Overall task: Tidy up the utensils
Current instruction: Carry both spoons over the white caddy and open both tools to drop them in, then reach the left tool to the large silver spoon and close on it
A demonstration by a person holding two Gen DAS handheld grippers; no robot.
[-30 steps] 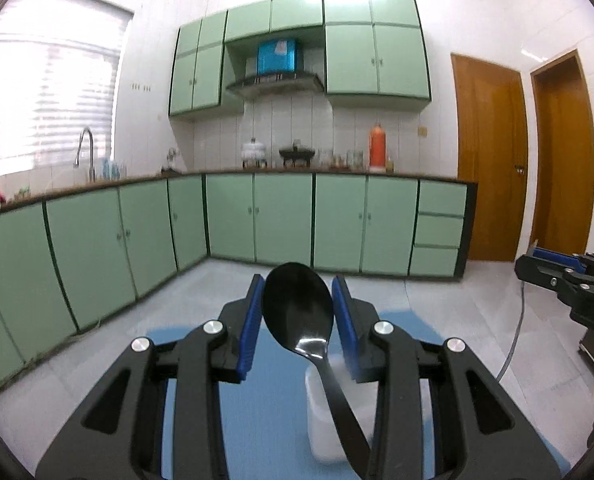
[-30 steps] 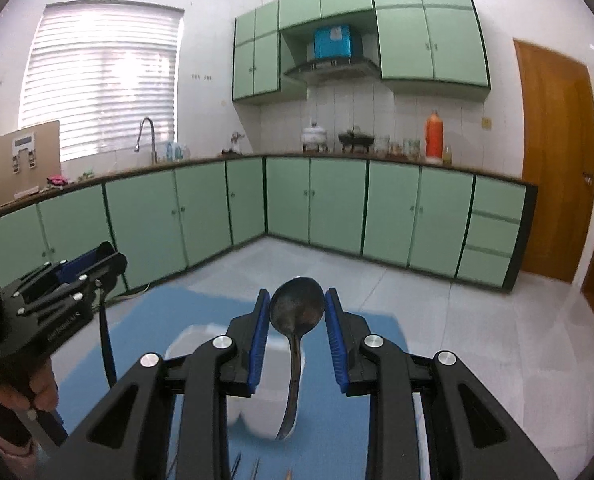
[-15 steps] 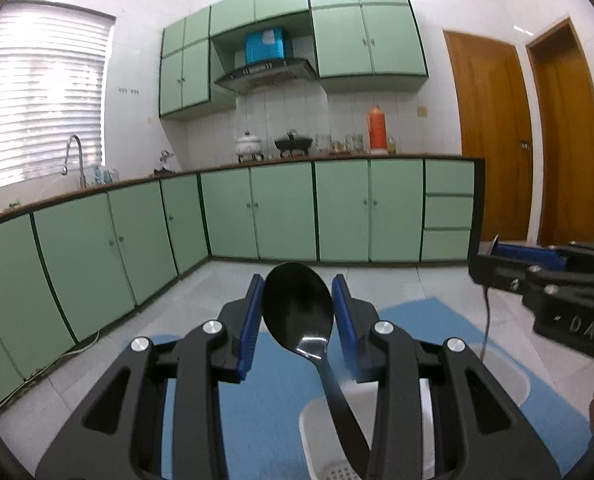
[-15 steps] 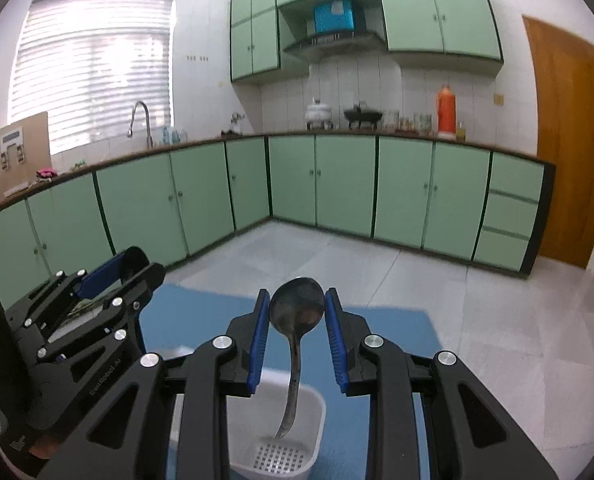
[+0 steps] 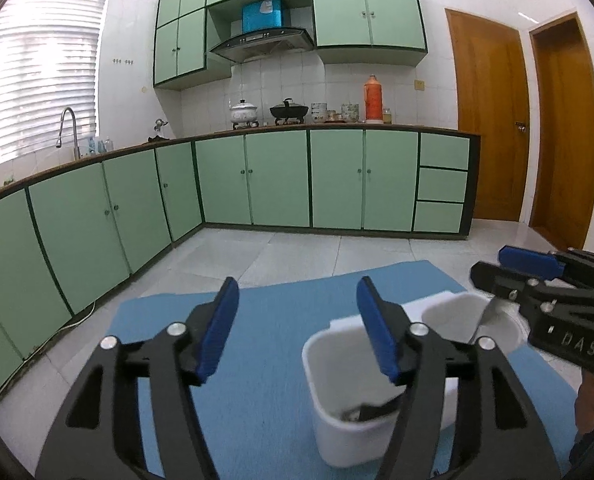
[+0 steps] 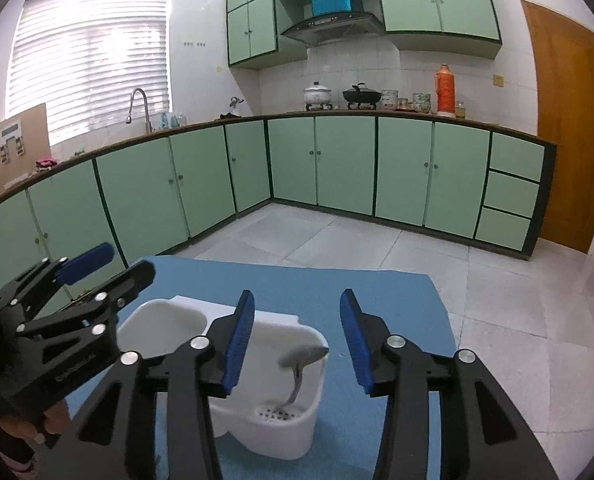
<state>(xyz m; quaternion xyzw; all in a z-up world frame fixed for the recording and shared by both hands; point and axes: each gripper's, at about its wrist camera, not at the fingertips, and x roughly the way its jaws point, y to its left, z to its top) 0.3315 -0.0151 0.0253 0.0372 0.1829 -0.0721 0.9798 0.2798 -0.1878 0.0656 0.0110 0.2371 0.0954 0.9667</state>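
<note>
Two spoons sit in a white two-cup holder (image 6: 297, 436) on the blue mat (image 6: 397, 300). The metal spoon (image 6: 303, 364) stands nearly upright in the right cup, bowl up toward 1 o'clock, handle down on the perforated floor, just below and between the right gripper (image 6: 297, 340) blades. Its jaws have just been opening, touching nothing. The black spoon (image 5: 371, 410) lies low in the left cup, direction unclear, at 5 o'clock below the left gripper (image 5: 297, 330), likewise just opening and empty.
</note>
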